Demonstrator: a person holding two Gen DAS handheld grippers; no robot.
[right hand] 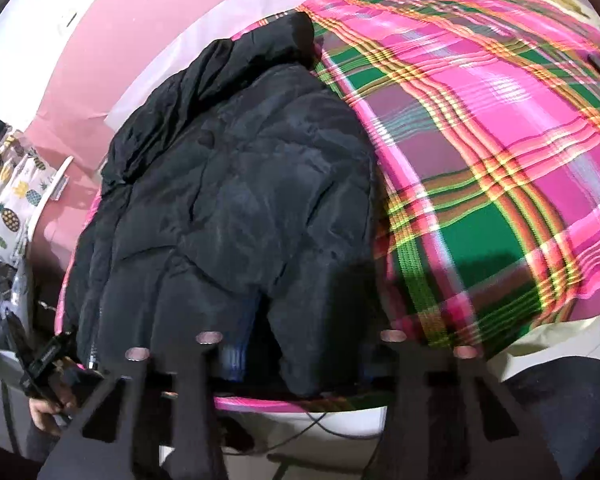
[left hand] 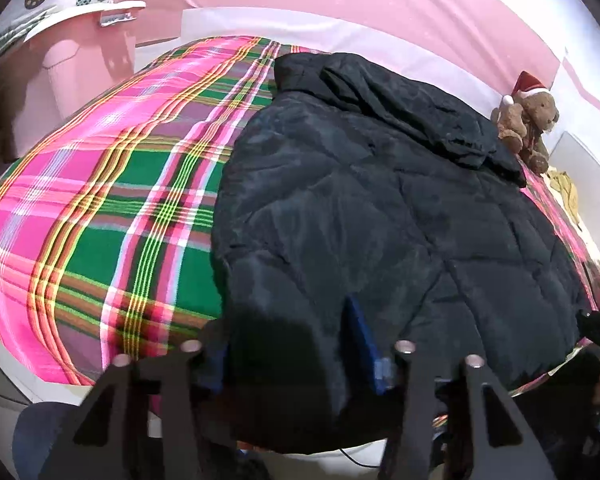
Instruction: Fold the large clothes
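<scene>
We see the left gripper at the bed's near edge, its jaws partly closed and pinching the hem of the black puffer jacket. The right gripper pinches the same hem further along that edge. The jacket lies on the plaid blanket, its long axis running from the near edge toward the far edge, collar farthest. A teddy bear sits near the far edge.

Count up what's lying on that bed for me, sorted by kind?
Black puffer jacket: 1
Teddy bear in a Santa hat: 1
Yellowish cloth item near the bear: 1
Plaid blanket underneath: 1
Total: 4
</scene>
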